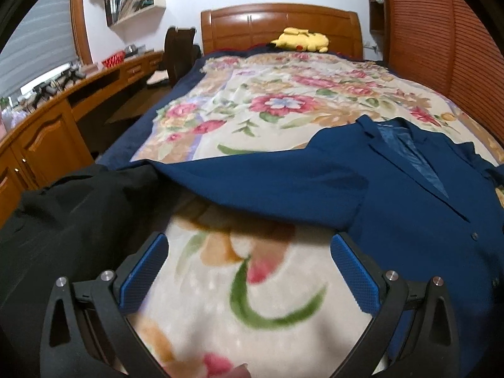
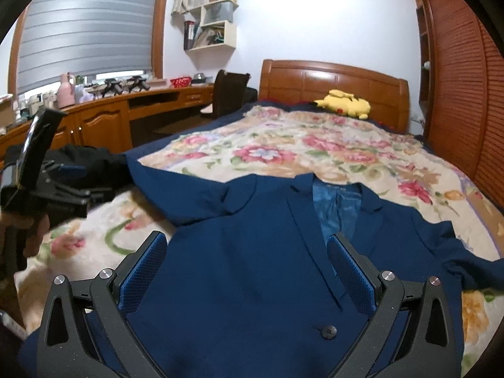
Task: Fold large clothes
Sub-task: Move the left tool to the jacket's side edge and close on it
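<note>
A big blue jacket [image 2: 252, 252] lies flat on the bed [image 2: 315, 145], near the foot edge, with its front facing up. Its collar points toward the wooden headboard [image 2: 334, 85]. One sleeve [image 1: 252, 179] stretches out sideways toward the left edge of the bed, where its end touches a black piece of clothing [image 1: 69, 208] heaped there. The other sleeve lies toward the right edge.

The left gripper [image 1: 249, 271] hangs over the flowery blanket [image 1: 283, 100], just beside the jacket's side and in front of the stretched sleeve. Its jaws are spread wide and hold nothing. The right gripper [image 2: 247, 271] hangs over the middle of the jacket, close to a dark button [image 2: 329, 330]. Its jaws are spread wide too, with nothing between them.

A yellow soft toy [image 2: 345, 102] rests by the headboard. A long wooden counter [image 2: 100, 116] runs along the wall by the window.
</note>
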Demonstrator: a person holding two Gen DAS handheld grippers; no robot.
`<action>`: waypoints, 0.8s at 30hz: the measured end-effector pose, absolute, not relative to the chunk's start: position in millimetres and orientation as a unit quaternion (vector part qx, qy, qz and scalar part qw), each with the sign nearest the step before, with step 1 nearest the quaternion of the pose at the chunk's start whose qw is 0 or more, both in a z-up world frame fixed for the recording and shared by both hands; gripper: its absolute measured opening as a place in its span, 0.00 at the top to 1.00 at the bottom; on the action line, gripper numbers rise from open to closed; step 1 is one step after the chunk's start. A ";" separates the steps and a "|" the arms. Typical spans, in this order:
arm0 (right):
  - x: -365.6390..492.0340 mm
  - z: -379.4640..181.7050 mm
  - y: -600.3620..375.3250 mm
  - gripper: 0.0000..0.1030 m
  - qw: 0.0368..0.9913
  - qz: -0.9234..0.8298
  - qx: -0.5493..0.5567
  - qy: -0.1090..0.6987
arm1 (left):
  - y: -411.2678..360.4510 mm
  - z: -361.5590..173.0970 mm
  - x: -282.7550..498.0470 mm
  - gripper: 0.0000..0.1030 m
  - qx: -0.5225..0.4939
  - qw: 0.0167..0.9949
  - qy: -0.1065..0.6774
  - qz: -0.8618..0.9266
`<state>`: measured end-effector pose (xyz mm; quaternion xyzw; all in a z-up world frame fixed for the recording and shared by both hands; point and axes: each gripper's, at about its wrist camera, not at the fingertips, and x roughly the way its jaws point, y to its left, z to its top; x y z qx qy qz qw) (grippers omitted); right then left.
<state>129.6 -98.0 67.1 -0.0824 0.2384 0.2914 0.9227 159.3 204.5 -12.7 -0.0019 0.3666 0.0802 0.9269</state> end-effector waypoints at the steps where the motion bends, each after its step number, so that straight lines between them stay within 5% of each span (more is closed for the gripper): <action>1: 132.6 65.4 -98.8 0.00 0.922 0.291 -0.081 0.242 | 207.4 -15.0 165.7 0.00 -0.004 0.925 0.371 0.081; 21: 151.8 47.6 -119.6 0.00 0.903 0.308 -0.069 0.292 | 279.3 -47.8 246.1 0.36 -0.108 0.898 0.404 0.137; 24: 154.4 45.7 -122.6 0.00 0.901 0.308 -0.067 0.297 | 286.1 -50.6 251.2 0.48 -0.112 0.895 0.407 0.147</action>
